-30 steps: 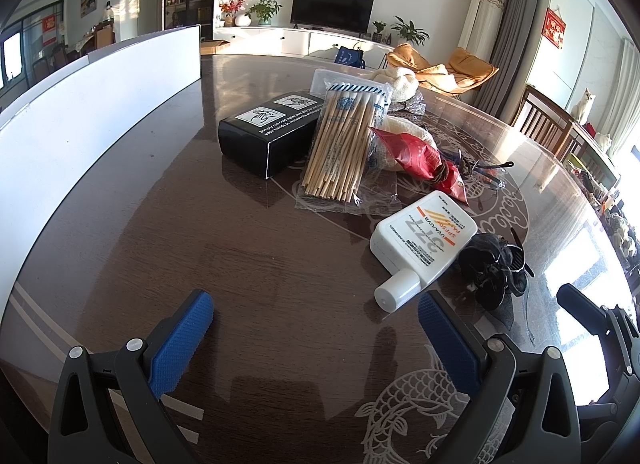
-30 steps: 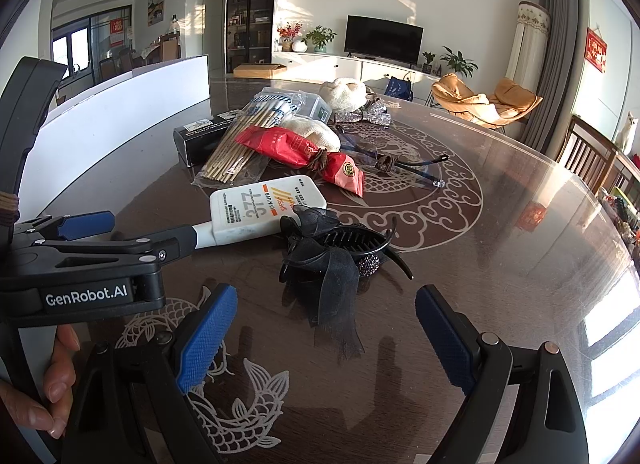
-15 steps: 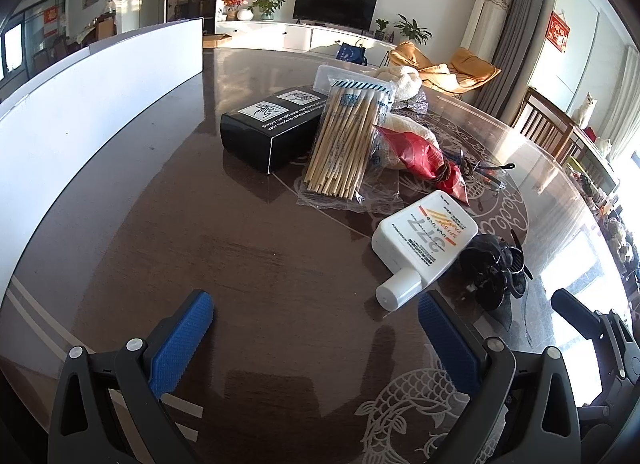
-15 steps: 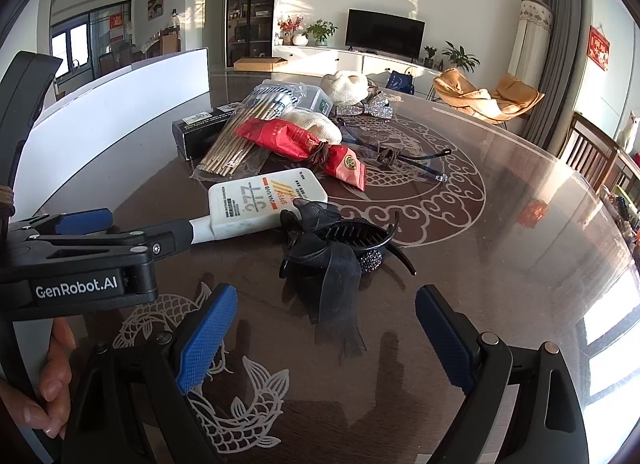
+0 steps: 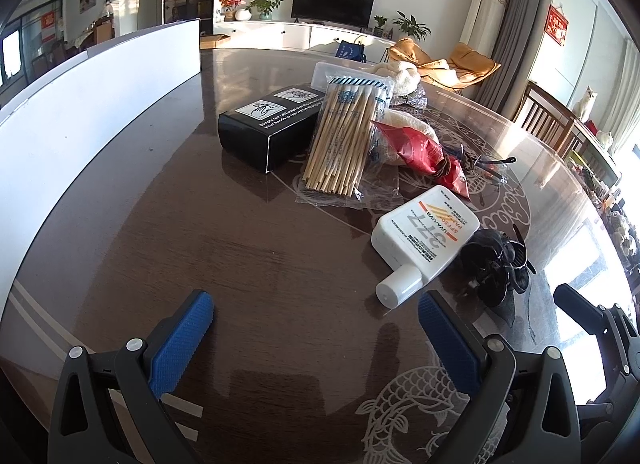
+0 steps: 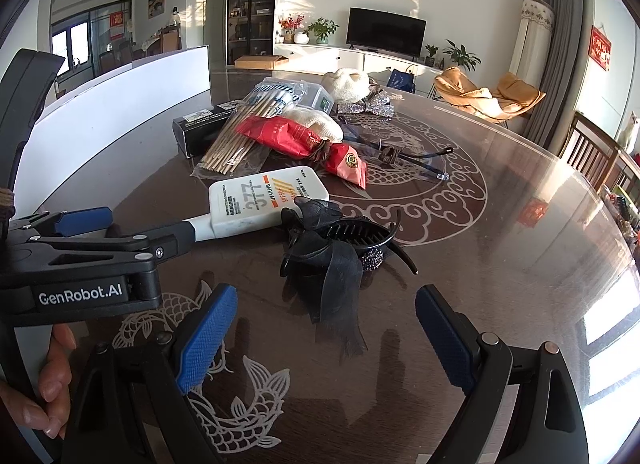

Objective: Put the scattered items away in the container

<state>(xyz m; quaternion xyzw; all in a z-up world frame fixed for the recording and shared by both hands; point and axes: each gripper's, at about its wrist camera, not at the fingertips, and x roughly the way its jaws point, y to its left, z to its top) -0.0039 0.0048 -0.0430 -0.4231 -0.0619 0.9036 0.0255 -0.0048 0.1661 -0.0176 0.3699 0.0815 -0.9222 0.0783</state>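
A white container [image 5: 100, 104] with tall walls stands along the table's left side; it also shows in the right wrist view [image 6: 120, 112]. Scattered items lie in a heap: a black box [image 5: 272, 128], a pack of chopsticks [image 5: 344, 144], a red packet [image 5: 420, 152], a white sunscreen bottle [image 5: 424, 240] and a black bow hair clip [image 5: 496, 264]. My left gripper [image 5: 316, 344] is open and empty, just short of the bottle's cap. My right gripper [image 6: 324, 336] is open and empty, just short of the hair clip [image 6: 340, 248].
Glasses [image 6: 400, 152], a sparkly bow [image 6: 368, 106], a cream cloth [image 6: 348, 82] and a clear plastic box [image 5: 340, 76] lie behind the heap. The dark round table [image 6: 500, 204] stretches to the right. Wooden chairs [image 5: 552, 124] stand at the right edge.
Both grippers have edged slightly forward toward the items. Both stay open; no item has moved.
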